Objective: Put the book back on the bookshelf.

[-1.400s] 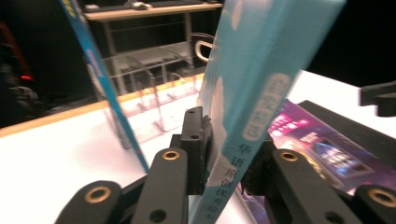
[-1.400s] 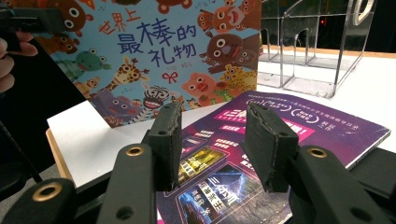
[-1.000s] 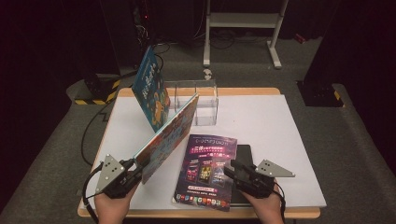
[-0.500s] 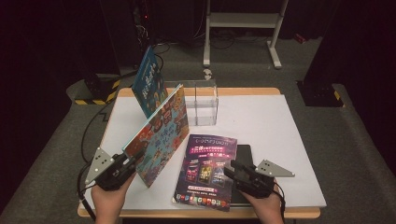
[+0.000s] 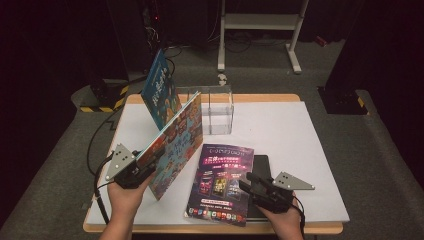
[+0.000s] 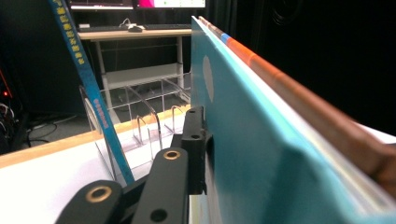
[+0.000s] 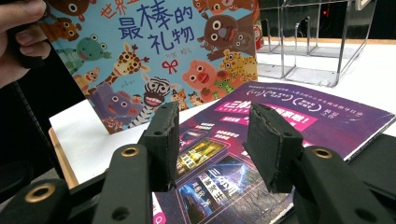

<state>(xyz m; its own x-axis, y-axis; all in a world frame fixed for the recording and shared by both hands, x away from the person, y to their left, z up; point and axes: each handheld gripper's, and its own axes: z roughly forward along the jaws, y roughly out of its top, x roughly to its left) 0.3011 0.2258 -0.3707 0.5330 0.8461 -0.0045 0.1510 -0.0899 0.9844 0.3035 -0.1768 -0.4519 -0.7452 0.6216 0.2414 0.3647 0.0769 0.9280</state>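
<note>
My left gripper (image 5: 144,169) is shut on the lower edge of a colourful picture book (image 5: 177,137), held tilted up over the table's left side. In the left gripper view its teal back cover (image 6: 247,140) presses against one black finger (image 6: 194,144); the other jaw is hidden behind the book. A purple magazine (image 5: 220,180) lies flat near the front edge. My right gripper (image 5: 248,182) hovers at its right edge, open with nothing between the pads (image 7: 212,144). The picture book's animal cover (image 7: 154,56) faces that camera, above the purple magazine (image 7: 289,116).
A clear acrylic rack (image 5: 217,107) stands at the back middle of the white table (image 5: 300,135), with a blue book (image 5: 159,92) leaning at its left end. A black flat slab (image 5: 262,165) lies under the magazine's right side. The person's hand (image 7: 18,37) shows at top left.
My left hand has shifted a little to the left with the picture book, which now stands steeper with its top nearer the rack. The right gripper has stayed where it was.
</note>
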